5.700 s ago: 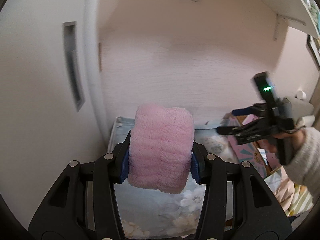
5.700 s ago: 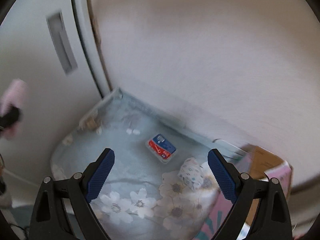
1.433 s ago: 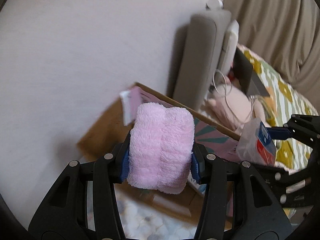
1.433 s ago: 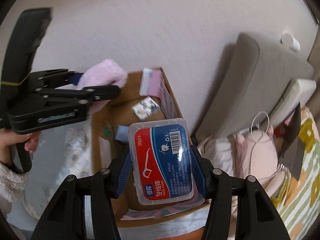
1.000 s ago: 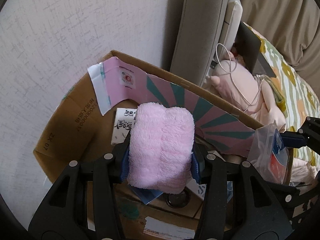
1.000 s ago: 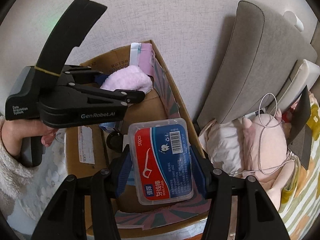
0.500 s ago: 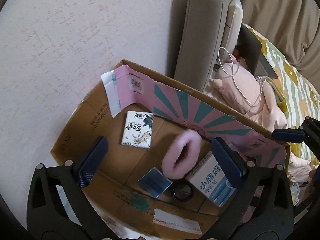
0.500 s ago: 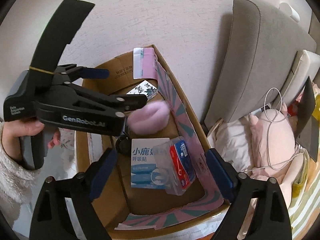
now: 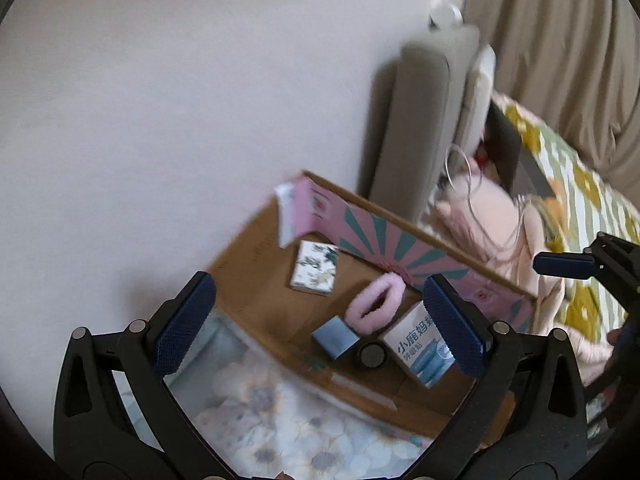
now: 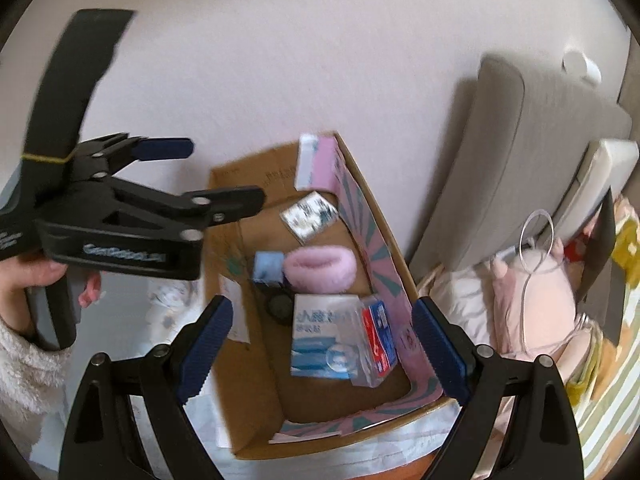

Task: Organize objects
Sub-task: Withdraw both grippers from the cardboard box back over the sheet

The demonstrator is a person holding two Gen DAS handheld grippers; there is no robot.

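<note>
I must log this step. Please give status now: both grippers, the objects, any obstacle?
Left gripper open, empty. Right gripper open, empty. Pink fluffy roll and floss case lie in the cardboard box. No obstacle seen.

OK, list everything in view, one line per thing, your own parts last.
cardboard box: one, brown with pink and teal lining, against the wall
pink fluffy roll: one, pink, inside the box
floss pick case: one, clear with red and blue label, inside the box, leaning on the white and blue carton
white and blue carton: one, inside the box
small blue box: one, beside the roll
floral packet: one, white, far end of the box
round black lid: one
grey cushion: one, right of the box
left gripper: open, empty
right gripper: open, empty
</note>
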